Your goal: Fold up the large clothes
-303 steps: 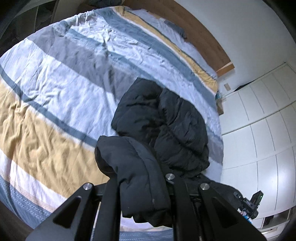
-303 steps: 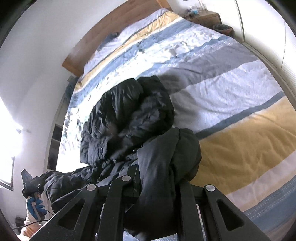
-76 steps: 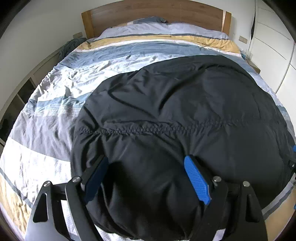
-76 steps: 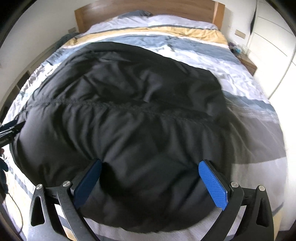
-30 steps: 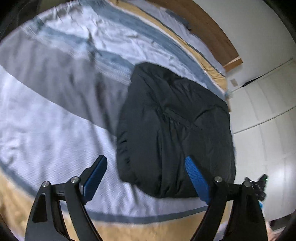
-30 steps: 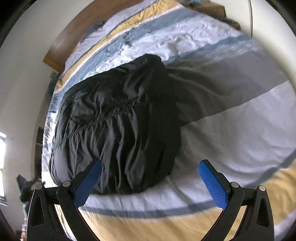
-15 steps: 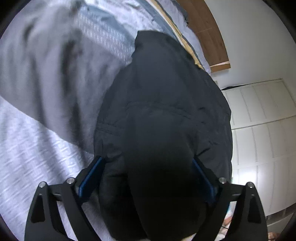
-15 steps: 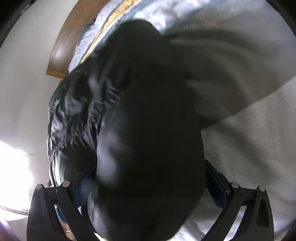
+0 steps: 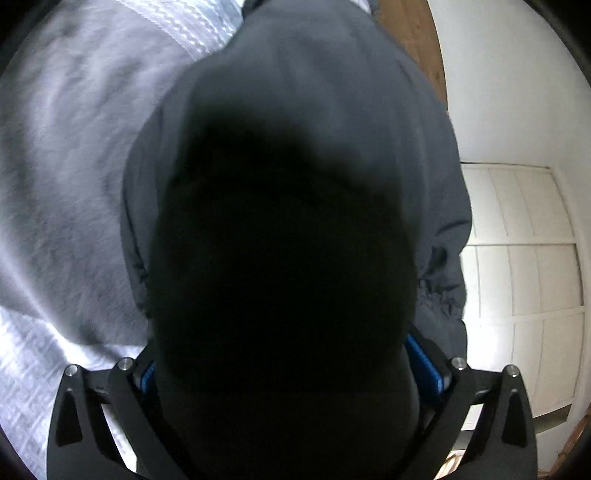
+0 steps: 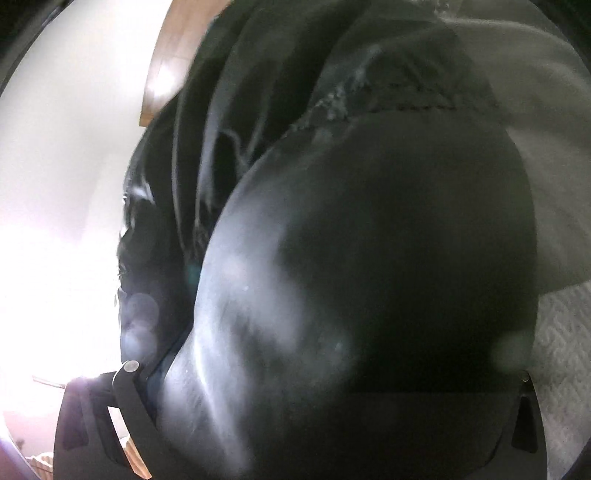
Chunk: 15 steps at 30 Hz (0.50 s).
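Note:
A black puffer jacket [image 9: 295, 129] lies on the striped bed cover [image 9: 66, 166]. In the left wrist view a thick dark bulge of the jacket fills the space between the fingers of my left gripper [image 9: 291, 373]; its jaws stand wide apart, with blue pads [image 9: 424, 362] showing at the jacket's sides. In the right wrist view the jacket [image 10: 369, 258] bulges between the fingers of my right gripper [image 10: 325, 376] and hides the fingertips. Both grippers sit at opposite side edges of the jacket.
White wardrobe doors [image 9: 524, 277] stand to the right in the left wrist view, with the wooden headboard [image 9: 406, 33] above. Bright window glare [image 10: 48, 277] washes out the left of the right wrist view. Bed cover [image 10: 561, 369] shows at right.
Both grippers have moved in from above the bed onto the jacket's side edges. The jacket now fills the space between each pair of fingers and blocks most of both views.

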Motion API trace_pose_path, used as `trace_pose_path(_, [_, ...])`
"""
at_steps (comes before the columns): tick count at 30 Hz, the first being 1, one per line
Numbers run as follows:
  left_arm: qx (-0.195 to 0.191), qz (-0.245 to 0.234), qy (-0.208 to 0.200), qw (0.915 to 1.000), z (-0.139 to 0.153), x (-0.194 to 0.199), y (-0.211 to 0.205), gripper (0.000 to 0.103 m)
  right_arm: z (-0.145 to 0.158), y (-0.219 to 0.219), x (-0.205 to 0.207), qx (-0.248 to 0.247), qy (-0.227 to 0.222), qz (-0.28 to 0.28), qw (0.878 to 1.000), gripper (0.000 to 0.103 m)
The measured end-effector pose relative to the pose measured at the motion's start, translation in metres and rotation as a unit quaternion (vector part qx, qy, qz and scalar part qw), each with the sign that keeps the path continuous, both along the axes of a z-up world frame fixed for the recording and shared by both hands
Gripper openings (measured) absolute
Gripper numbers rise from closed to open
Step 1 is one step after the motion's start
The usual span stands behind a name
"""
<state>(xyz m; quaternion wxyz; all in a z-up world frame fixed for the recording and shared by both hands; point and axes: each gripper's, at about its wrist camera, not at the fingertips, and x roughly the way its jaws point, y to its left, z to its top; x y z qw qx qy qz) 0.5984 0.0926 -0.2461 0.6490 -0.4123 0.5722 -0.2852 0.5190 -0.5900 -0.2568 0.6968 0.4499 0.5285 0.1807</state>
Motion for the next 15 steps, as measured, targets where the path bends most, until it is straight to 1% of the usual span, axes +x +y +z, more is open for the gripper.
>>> trace_pose_path(2, [0.002,0.003,-0.008,1.0,-0.001,0.0,-0.005,0.103,-0.001,0.004,0.001,-0.006,0.001,-0.005,1.0,0.103])
trace_pose_path(4, [0.002,0.017,-0.014,0.9998,-0.001,-0.003,-0.006,0.102,0.002,0.01,0.001,-0.013,0.002,-0.009,1.0,0.103])
trace_pose_path(6, [0.017,0.028,-0.023,0.9992,0.003,-0.007,-0.009,0.093,0.004,0.014,0.002,-0.016,0.008,-0.011,1.0,0.103])
trace_pose_path(8, [0.023,0.035,-0.038,0.9984,0.013,-0.012,-0.014,0.06,0.013,0.023,0.002,-0.029,0.01,-0.014,0.999,0.1])
trace_pose_path(9, [0.023,0.035,-0.045,0.9981,0.018,-0.014,-0.016,0.053,0.02,0.027,0.002,-0.034,0.002,-0.014,0.999,0.084])
trace_pose_path(10, [0.024,0.033,-0.055,0.9977,0.025,-0.016,-0.02,0.042,0.029,0.03,0.002,-0.038,-0.008,-0.014,0.999,0.064])
trace_pose_path(11, [0.026,0.027,-0.067,0.9971,0.035,-0.018,-0.024,0.035,0.038,0.034,0.002,-0.043,-0.016,-0.013,0.999,0.057])
trace_pose_path(12, [0.023,0.023,-0.077,0.9965,0.043,-0.018,-0.027,0.032,0.051,0.04,0.004,-0.055,-0.028,-0.007,0.998,0.043])
trace_pose_path(13, [0.019,0.02,-0.087,0.9958,0.053,-0.018,-0.031,0.029,0.06,0.044,0.005,-0.067,-0.036,-0.001,0.997,0.036])
trace_pose_path(15, [0.012,0.02,-0.112,0.9934,0.076,-0.01,-0.036,0.026,0.09,0.058,0.01,-0.102,-0.061,0.018,0.993,0.031])
